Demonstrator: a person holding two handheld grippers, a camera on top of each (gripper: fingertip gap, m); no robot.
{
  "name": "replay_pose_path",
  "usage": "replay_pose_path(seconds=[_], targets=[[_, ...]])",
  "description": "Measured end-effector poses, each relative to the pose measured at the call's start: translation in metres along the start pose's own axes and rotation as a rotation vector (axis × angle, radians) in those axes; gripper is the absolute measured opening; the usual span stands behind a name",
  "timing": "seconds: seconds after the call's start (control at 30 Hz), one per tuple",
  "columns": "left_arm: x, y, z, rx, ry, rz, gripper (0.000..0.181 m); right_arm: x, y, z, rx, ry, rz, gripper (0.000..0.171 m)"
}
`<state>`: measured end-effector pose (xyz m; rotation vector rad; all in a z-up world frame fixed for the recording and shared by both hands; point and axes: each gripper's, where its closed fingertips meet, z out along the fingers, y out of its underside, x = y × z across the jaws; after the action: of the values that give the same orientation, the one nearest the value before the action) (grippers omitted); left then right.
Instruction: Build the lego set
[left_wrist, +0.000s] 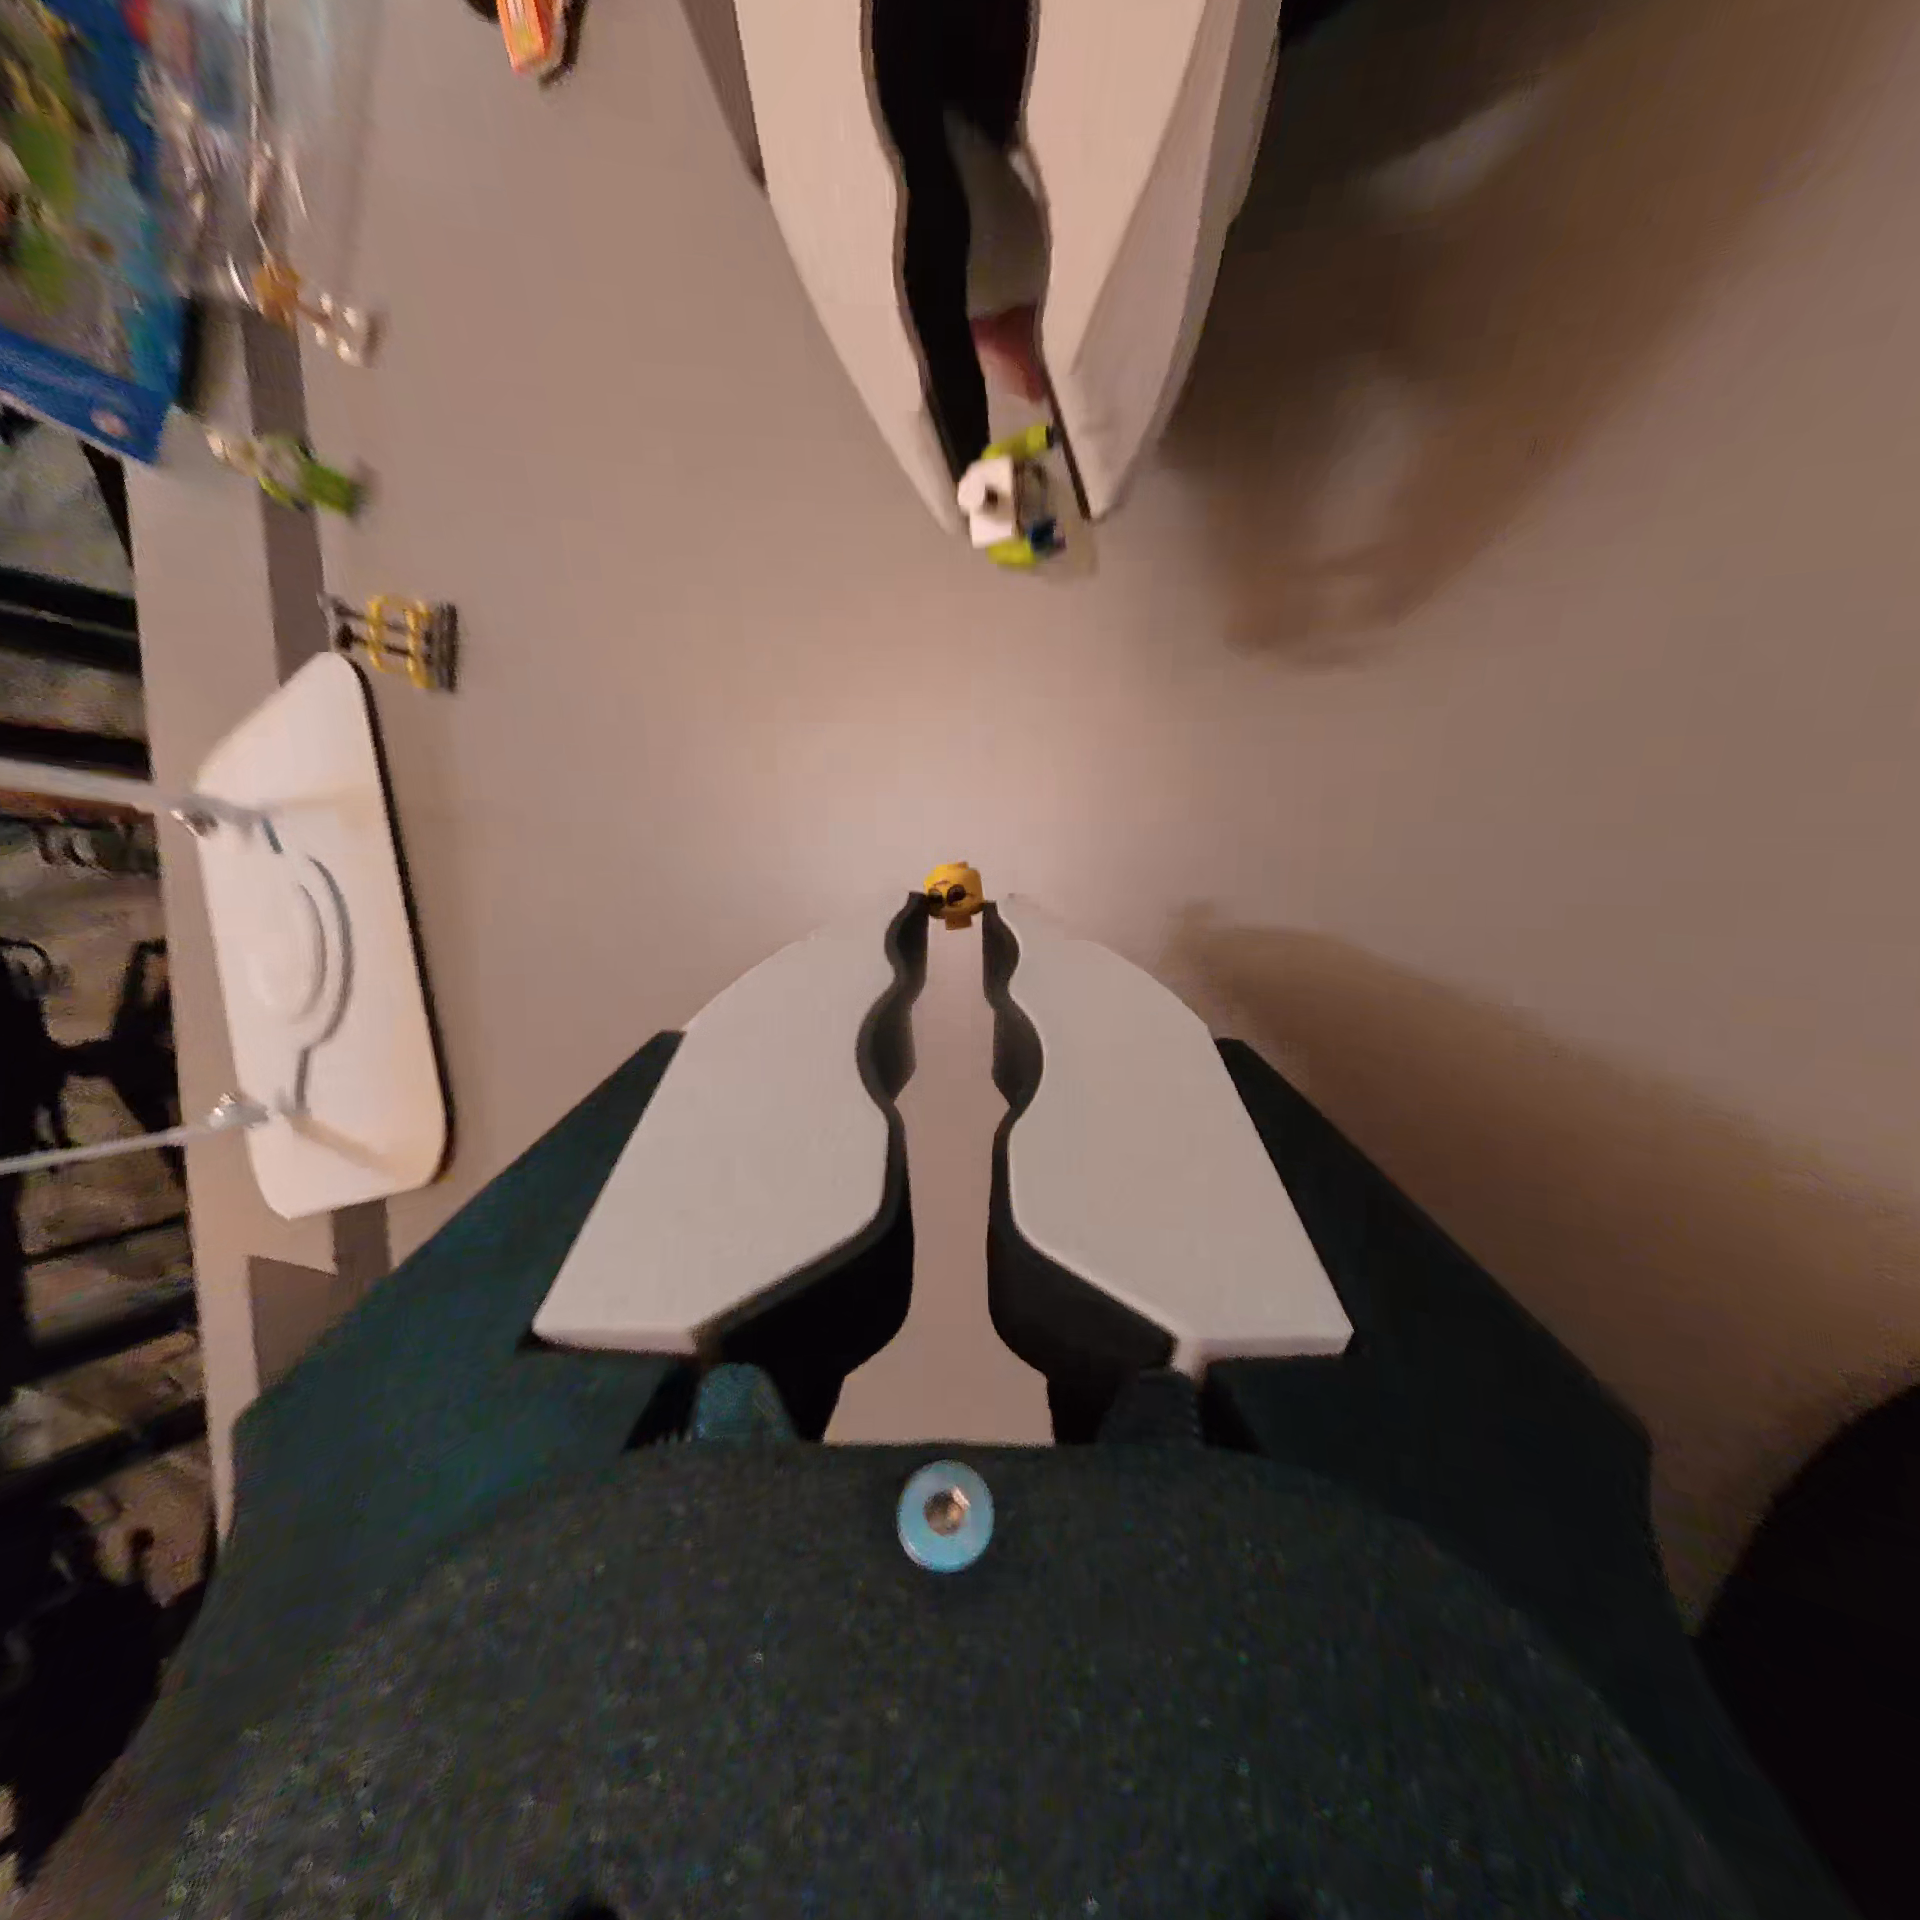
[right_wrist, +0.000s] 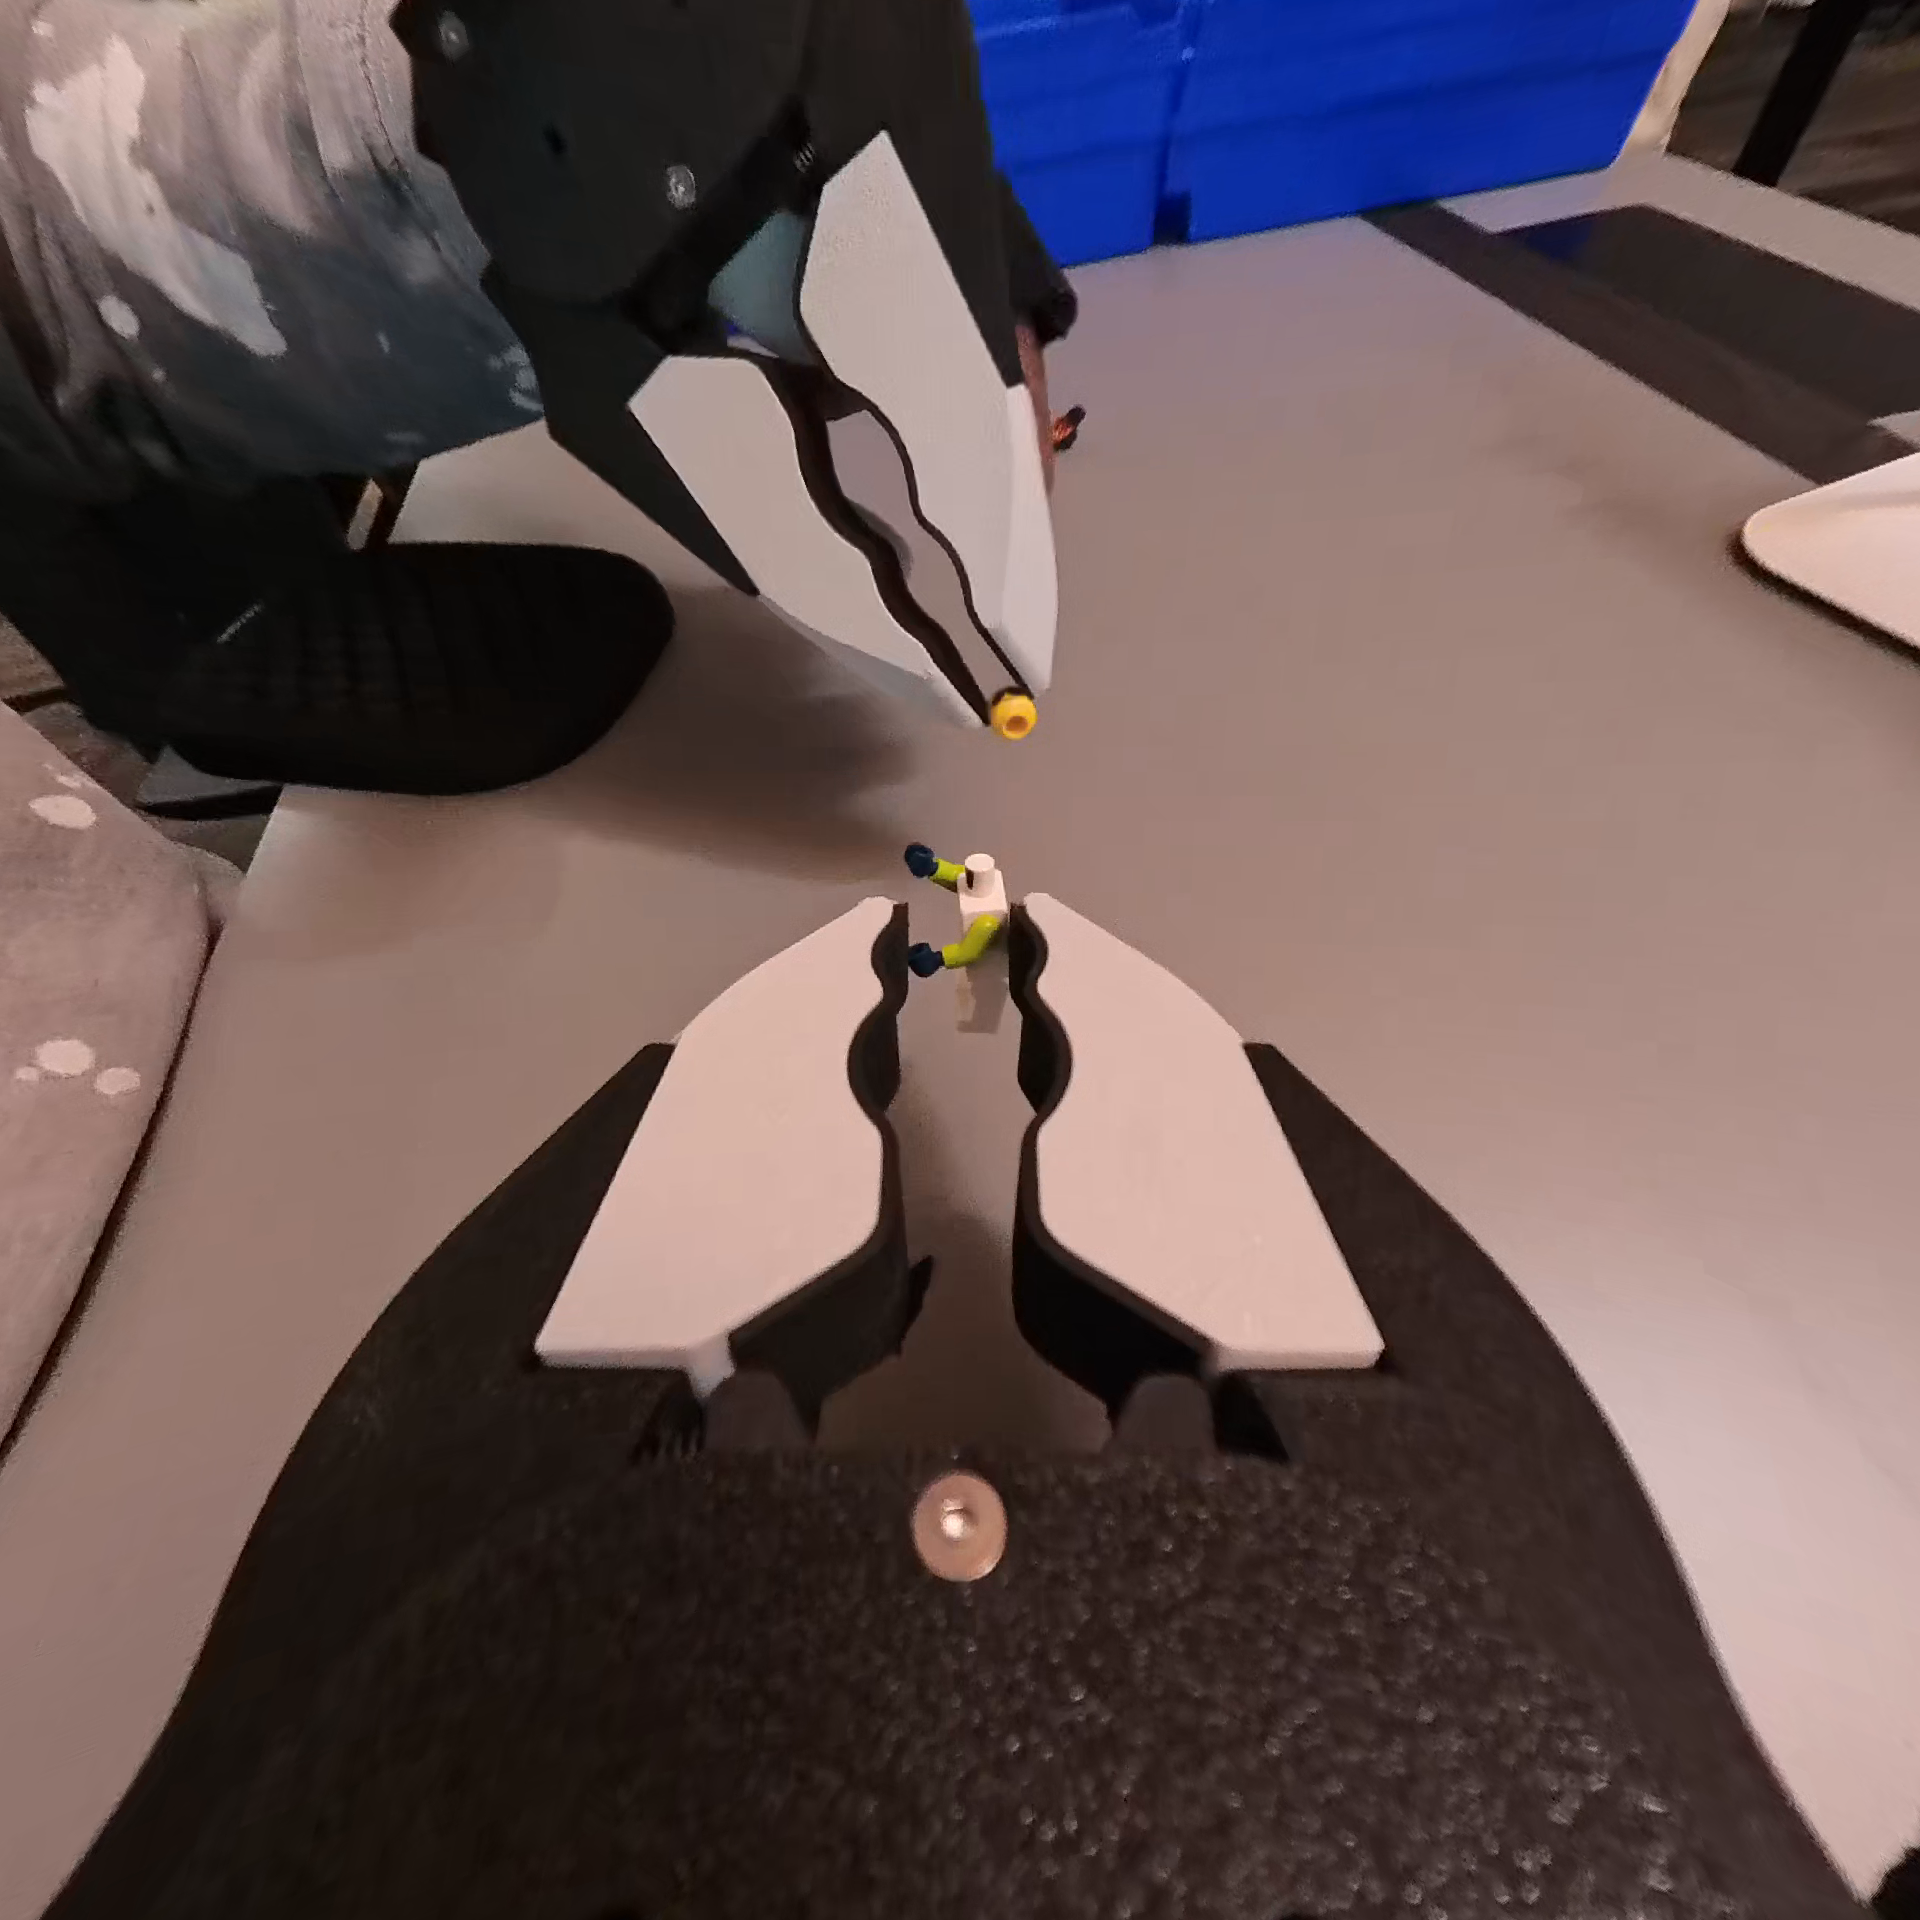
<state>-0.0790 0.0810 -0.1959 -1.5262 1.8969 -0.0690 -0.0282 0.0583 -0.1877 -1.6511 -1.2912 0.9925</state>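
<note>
My left claw (left_wrist: 954, 906) pinches the yellow minifigure head (left_wrist: 954, 894) at frame centre; my right claw (right_wrist: 956, 914) clamps the white torso (right_wrist: 982, 904) above the surface (right_wrist: 1455, 831).

Wrist cameras face each other, sharing table (right_wrist: 1351, 727)

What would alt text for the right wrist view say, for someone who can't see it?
The right gripper holds a white minifigure torso with lime arms, neck stud up. Opposite, the left gripper pinches a yellow minifigure head just above it, over a grey table.
</note>
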Motion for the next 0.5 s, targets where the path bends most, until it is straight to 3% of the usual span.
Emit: replay_pose_path(seconds=[0.2, 0.5], targets=[[0.031, -0.006, 0.027, -0.008, 0.116, 0.080, 0.010, 0.012, 0.011, -0.002, -0.075, 0.070, -0.004, 0.018], [0.049, -0.004, 0.038, 0.010, 0.288, -0.042, 0.010, 0.020, 0.019, -0.005, -0.112, 0.094, 0.015, 0.018]])
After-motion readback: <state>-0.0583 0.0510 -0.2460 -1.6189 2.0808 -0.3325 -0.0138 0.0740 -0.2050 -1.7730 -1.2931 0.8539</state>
